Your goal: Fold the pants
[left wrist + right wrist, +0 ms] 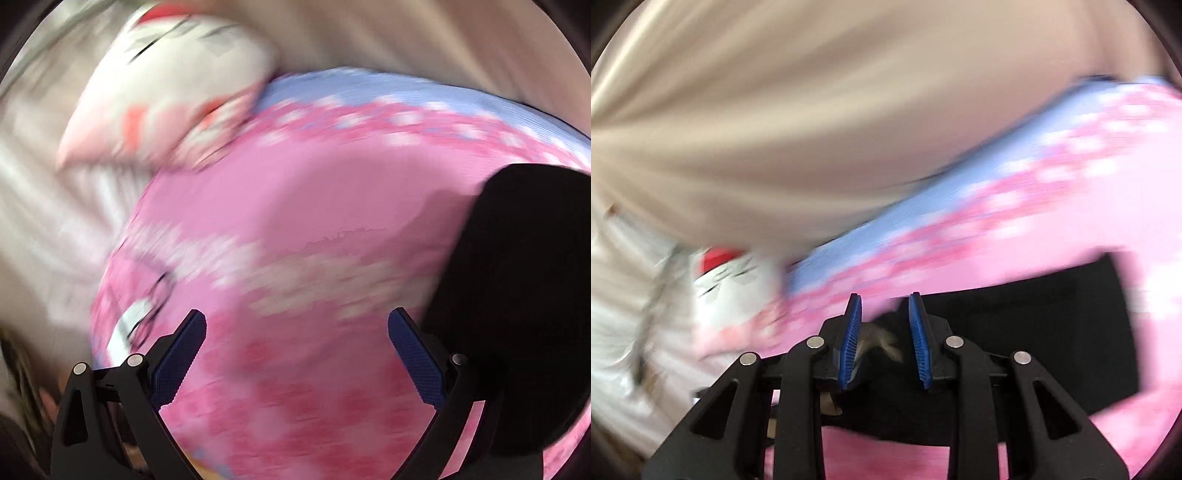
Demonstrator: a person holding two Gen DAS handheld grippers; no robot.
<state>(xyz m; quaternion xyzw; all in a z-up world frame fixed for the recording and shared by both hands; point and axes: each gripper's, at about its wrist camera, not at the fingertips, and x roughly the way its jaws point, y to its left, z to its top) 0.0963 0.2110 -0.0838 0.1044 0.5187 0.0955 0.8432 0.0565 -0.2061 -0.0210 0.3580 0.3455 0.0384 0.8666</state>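
The black pants [517, 295] lie as a dark mass at the right of the left wrist view, on a pink flowered bedspread [295, 221]. My left gripper [297, 314] hangs over the bedspread with its jaws wide apart and nothing between them; the pants are just right of its right finger. In the right wrist view the black pants [1034, 325] stretch from my right gripper [885, 296] toward the right. Its jaws stand narrow, with black cloth and a brownish scrap filling the gap low between the pads. Everything is motion-blurred.
A white cushion with red and black marks [177, 74] lies at the bedspread's far left edge, also seen as the cushion [727, 280]. A beige wall or curtain [812, 110] fills the background. The bedspread has a light blue border [886, 229].
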